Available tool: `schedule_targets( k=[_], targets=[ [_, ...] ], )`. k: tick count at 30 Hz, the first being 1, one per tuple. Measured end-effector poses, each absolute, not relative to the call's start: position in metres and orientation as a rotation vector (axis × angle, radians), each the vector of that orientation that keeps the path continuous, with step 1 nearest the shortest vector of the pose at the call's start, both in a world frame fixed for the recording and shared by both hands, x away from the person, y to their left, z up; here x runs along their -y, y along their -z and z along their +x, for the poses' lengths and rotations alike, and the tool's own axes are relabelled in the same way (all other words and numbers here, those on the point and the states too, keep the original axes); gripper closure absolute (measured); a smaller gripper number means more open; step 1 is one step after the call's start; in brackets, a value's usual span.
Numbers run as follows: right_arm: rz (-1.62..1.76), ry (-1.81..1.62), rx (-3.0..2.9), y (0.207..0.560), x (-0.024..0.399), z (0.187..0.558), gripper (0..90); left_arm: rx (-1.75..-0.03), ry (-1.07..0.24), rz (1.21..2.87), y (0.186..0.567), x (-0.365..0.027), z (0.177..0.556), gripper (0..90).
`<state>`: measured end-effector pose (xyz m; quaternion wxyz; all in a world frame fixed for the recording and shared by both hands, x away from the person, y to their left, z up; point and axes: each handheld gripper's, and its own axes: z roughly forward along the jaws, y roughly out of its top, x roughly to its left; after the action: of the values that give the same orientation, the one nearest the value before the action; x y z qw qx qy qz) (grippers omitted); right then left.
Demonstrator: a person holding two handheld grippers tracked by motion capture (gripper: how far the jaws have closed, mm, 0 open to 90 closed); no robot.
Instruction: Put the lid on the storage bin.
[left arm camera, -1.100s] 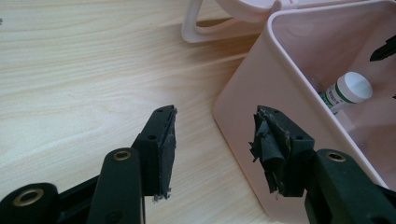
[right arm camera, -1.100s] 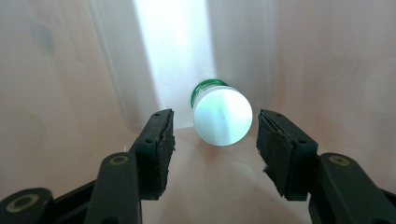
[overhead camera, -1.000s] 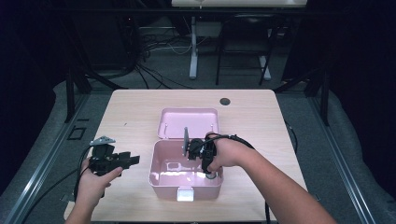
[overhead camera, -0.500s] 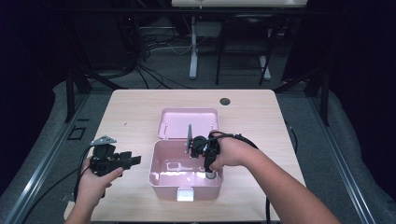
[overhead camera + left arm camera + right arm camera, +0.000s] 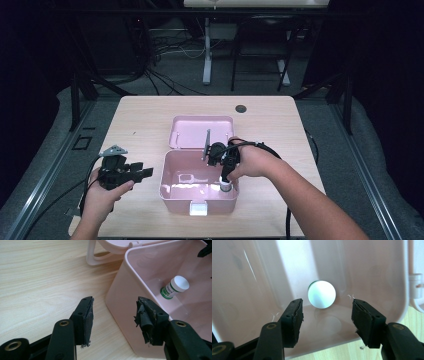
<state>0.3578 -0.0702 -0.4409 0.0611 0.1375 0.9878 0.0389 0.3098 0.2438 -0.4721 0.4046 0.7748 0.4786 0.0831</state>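
Just beyond the right tool (image 5: 325, 313), whose jaws stand apart, the bottle (image 5: 321, 294) stands upright on the box (image 5: 249, 277) floor. Lift straight up, clear of the walls. Left tool (image 5: 113, 315), jaws apart, waits beside the box.

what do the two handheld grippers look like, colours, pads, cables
Both are black. The left gripper has brass-coloured rivets, frayed black jaw pads, a grey three-cornered plate and a trailing black cable. The right gripper looks alike, with its own black cable.
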Motion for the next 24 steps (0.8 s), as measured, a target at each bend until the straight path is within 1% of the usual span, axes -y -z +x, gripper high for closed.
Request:
schedule_targets(
  k=[14,19,24],
  targets=[
    [0.464,-0.23,-2.958,0.429,0.082,0.359,41.7,-1.143,-0.196,1.976,0.465,-0.234,0.303,48.4],
    [0.518,-0.293,-2.927,0.426,0.087,0.362,41.2,-1.122,-0.188,1.976,0.462,-0.23,0.3,50.8],
    [0.577,-0.338,-2.891,0.423,0.092,0.365,41.8,-1.103,-0.207,1.991,0.46,-0.225,0.297,53.8]
  ],
)
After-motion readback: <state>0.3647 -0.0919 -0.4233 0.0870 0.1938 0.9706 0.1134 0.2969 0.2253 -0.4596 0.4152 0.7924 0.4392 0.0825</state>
